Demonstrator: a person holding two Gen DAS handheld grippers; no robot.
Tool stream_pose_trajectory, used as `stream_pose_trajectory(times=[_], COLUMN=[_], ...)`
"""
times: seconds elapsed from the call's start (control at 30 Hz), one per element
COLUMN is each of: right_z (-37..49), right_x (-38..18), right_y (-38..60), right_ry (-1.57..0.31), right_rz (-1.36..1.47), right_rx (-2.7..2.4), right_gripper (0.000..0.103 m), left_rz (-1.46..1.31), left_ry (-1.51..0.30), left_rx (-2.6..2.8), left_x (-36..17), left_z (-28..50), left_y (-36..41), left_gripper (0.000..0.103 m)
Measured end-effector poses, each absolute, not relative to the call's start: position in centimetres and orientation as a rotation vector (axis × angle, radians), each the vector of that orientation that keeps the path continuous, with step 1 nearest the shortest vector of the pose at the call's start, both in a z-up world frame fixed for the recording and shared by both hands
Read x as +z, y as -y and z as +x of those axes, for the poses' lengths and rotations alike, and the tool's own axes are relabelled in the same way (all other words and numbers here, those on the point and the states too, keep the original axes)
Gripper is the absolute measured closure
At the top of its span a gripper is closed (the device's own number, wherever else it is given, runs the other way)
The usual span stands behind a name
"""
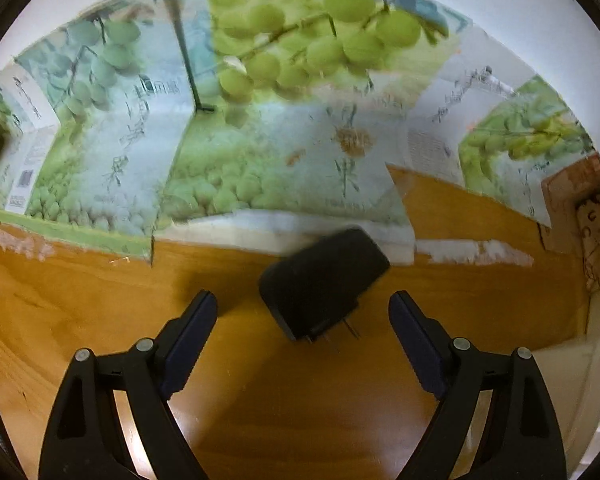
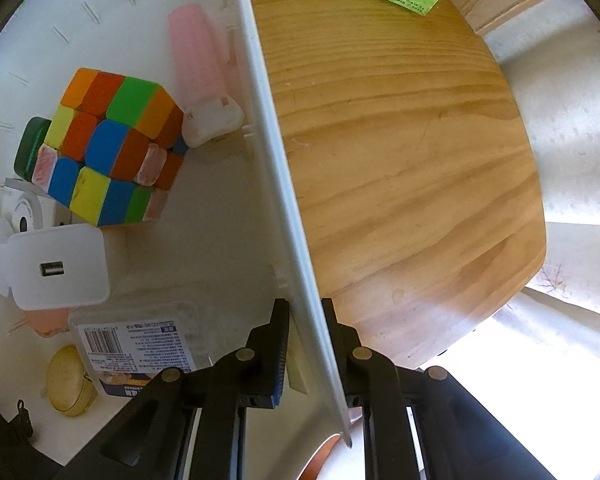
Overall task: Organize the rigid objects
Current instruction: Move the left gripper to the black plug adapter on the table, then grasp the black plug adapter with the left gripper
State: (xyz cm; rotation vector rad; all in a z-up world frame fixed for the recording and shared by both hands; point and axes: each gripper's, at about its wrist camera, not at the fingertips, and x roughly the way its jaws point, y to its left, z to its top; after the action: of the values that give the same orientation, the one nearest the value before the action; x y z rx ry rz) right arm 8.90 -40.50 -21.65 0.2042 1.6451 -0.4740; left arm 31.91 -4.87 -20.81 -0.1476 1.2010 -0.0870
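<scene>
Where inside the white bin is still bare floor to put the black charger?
The white bin has bare floor along its wall, between the puzzle cube and the clear labelled box. The side holding the white USB charger and yellow case is crowded.

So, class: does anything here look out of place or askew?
Yes: the black plug adapter lies alone and askew on the wooden table, while the puzzle cube and white charger already sit inside the white bin.

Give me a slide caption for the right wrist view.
Right tongs straddle the white bin's wall; puzzle cube and white USB charger lie inside.
</scene>
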Motion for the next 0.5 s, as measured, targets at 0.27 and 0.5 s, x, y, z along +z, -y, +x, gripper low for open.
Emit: stream_pose_trajectory(times=[0.27,0.5], right_z=[9.2,9.6], right_x=[-21.5,-21.7], right_y=[40.4,40.2], right_ry=[-1.665,-1.663], right_rz=[0.191,0.184], right_rx=[-0.491,-0.504], right_gripper=[0.087,0.086], left_rz=[-0.157,-0.153], left_ry=[-1.138,-1.124], left_rx=[-0.120,-0.133], left_x=[-20.1,-19.6], left_z=[32.0,32.1], left_y=[4.1,4.2], left_gripper=[0.038,0.049])
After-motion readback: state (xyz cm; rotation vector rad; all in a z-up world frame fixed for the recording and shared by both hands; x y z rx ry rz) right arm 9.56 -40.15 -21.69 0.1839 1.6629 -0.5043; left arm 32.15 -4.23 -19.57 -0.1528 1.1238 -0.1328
